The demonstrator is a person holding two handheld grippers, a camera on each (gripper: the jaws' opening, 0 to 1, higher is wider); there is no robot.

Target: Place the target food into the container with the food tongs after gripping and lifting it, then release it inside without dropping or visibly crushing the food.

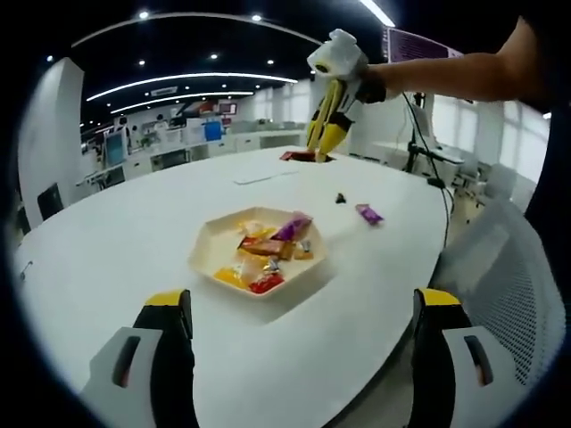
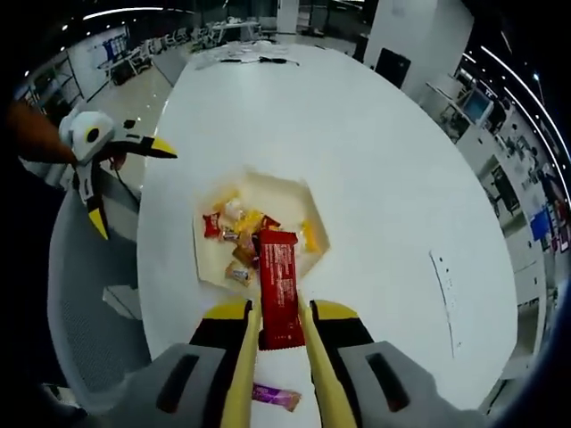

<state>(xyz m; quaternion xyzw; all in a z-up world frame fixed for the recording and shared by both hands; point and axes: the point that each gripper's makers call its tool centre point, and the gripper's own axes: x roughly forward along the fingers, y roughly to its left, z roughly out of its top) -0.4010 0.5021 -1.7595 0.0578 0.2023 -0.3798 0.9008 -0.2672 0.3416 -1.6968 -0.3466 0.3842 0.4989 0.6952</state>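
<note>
Red snack bar point(image 2: 279, 287): long red wrapped bar, the target food; clamped between the jaws of the right hand-held gripper point(image 2: 279, 343), lifted above the near edge of the container, pointing toward 12 o'clock in the right gripper view.
Table point(image 1: 116, 241): large white oval; carries the container near the middle of the left gripper view.
Container point(image 1: 207, 239): shallow cream hexagonal tray, already holding several wrapped sweets in yellow, red, purple and brown.
Right hand-held gripper: yellow-tipped jaws closed on the bar's lower half; in the left gripper view point(image 1: 326, 134) it hangs at 1 o'clock, high over the table's far side, jaws pointing down, the person's forearm reaching in from 3 o'clock.
Left hand-held gripper point(image 1: 303, 308): jaws spread wide, grasping nothing, aimed at the container; in the right gripper view point(image 2: 125, 183) it sits at 9 o'clock, off the table edge above a grey mesh chair point(image 2: 89, 294).
Loose purple sweet point(image 1: 368, 213): on the table at 2 o'clock from the container, well apart from it.
Step in hand (judgement): carry the bar over the tray's centre, lower until it is just above the sweets, then ease the jaws apart; keep the squeeze light so the wrapper does not buckle.
</note>
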